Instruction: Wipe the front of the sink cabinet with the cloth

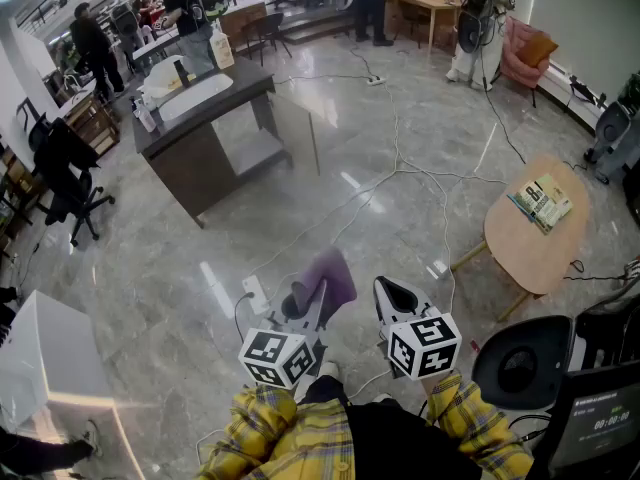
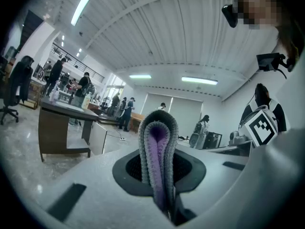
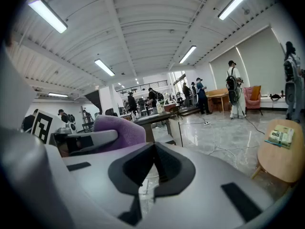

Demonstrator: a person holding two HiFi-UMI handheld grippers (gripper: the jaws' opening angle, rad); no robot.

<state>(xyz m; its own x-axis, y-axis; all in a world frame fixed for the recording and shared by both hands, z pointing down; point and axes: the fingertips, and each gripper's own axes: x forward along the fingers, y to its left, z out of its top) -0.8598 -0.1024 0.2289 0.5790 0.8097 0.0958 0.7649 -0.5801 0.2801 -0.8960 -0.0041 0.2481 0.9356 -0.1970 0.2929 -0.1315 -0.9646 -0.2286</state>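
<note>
Purple cloth (image 1: 333,273), folded, is clamped between the jaws of the left tool (image 1: 303,306), above the floor (image 1: 400,218). The right tool (image 1: 393,290) has its jaws together with nothing between them. The sink cabinet (image 1: 200,128) stands well apart, at upper left in the head view.

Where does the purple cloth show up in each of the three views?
Head view: cloth lower centre, above the left gripper.
Left gripper view: cloth dead centre, clamped between the jaws.
Right gripper view: cloth left of centre.
Shared landmark: dark sink cabinet.
</note>
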